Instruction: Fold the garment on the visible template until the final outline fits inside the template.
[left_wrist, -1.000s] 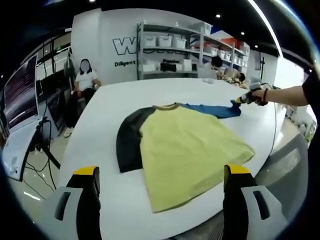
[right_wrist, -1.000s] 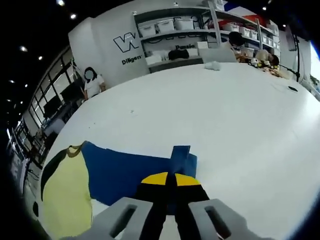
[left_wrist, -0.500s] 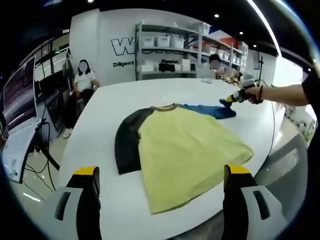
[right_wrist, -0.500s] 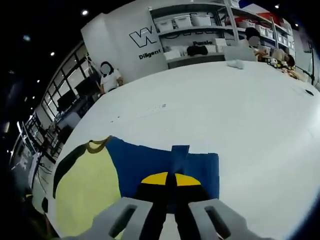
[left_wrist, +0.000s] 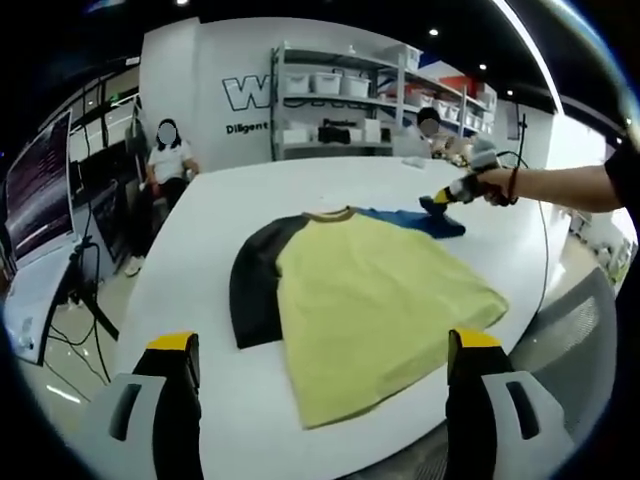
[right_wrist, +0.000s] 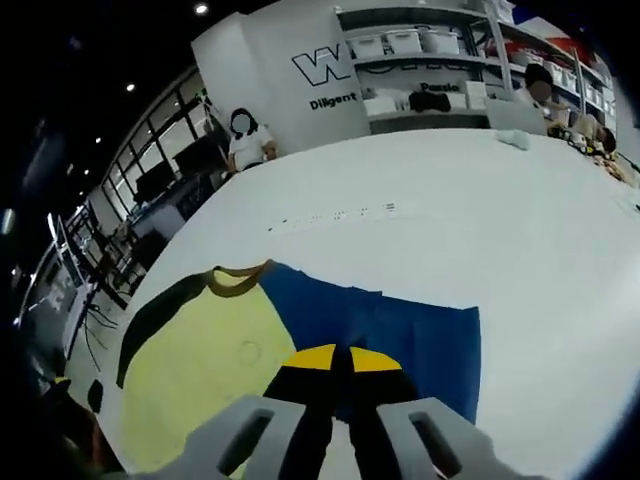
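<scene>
A yellow T-shirt lies flat on the white table, with a dark sleeve at its left and a blue sleeve at its far right. My left gripper hovers open over the near hem, jaws wide apart and holding nothing. Held by a person's hand, my right gripper is shut on the blue sleeve's end. In the right gripper view the shut right gripper pinches the blue sleeve, lifted and drawn toward the yellow body; the dark sleeve lies beyond.
A faint dotted line marks the table past the collar. A seated person and shelves with bins stand behind the table. The table's near edge runs just below the shirt hem.
My right gripper has carried the blue sleeve's end inward toward the shirt body, so the sleeve reaches less far out. The left gripper has stayed put.
</scene>
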